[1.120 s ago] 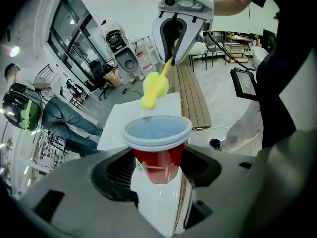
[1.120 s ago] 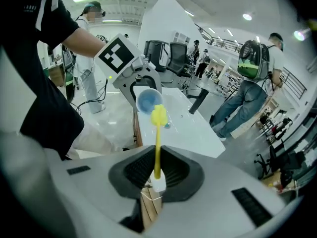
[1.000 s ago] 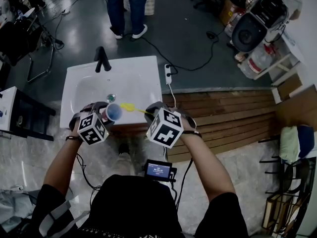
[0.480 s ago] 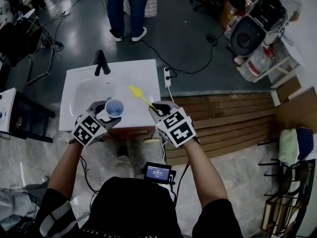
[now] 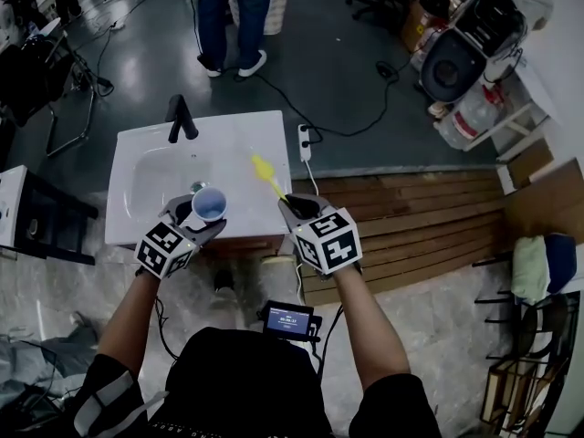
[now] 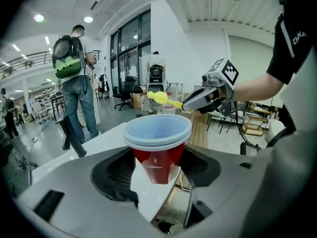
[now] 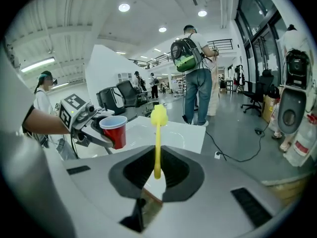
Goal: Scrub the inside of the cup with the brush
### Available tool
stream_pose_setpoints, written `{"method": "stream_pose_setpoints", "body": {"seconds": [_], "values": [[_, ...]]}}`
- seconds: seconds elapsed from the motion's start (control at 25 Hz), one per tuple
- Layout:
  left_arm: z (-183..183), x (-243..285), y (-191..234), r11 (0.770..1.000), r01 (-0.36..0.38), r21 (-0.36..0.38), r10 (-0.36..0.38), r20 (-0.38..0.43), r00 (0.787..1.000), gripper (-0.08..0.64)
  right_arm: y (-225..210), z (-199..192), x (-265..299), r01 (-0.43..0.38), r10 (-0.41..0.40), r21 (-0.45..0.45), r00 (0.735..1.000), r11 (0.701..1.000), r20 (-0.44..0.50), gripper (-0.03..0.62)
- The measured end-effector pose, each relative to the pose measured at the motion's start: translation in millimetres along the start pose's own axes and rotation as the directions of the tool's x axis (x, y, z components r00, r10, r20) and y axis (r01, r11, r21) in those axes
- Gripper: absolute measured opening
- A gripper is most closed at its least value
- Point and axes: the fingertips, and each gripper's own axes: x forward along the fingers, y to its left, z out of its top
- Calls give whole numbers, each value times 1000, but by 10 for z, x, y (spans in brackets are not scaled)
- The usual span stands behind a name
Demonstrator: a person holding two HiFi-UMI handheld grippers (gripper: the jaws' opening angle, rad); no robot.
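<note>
Your left gripper (image 5: pixel 199 215) holds the red cup (image 5: pixel 209 204) tight between its jaws, mouth up, over the near edge of the sink (image 5: pixel 246 135). Your right gripper (image 5: pixel 294 205) pinches the yellow brush (image 5: pixel 265 173) by its handle. The brush head sticks out over the sink's near right corner, beside the cup but not touching it.

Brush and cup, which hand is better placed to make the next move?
Right, probably. The right claw grips the yellow brush by its handle, head free and apart from the cup. The left claw holds that cup upright, mouth open, so it can simply steady it.
</note>
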Motion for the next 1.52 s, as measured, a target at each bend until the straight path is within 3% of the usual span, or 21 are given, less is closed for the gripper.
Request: {"method": "stream_pose_setpoints", "body": {"seconds": [0.24,0.8,1.12,1.52], "values": [[-159,131,-77,1000,19,-22,-20,-26,999,277,-75,-244,100,12,-9,84,999,996,-33,40],[-378,414,-162,996,67,-62,-69,-35,997,278,-143,-856,534,66,-38,184,988,981,-152,40],[-522,552,-69,993,41,-114,-44,-28,999,278,-155,-1195,716,110,-61,232,976,966,-208,40],[-628,661,-68,992,26,-127,-32,-44,999,278,-240,-1425,785,181,-112,254,959,950,-261,40]]}}
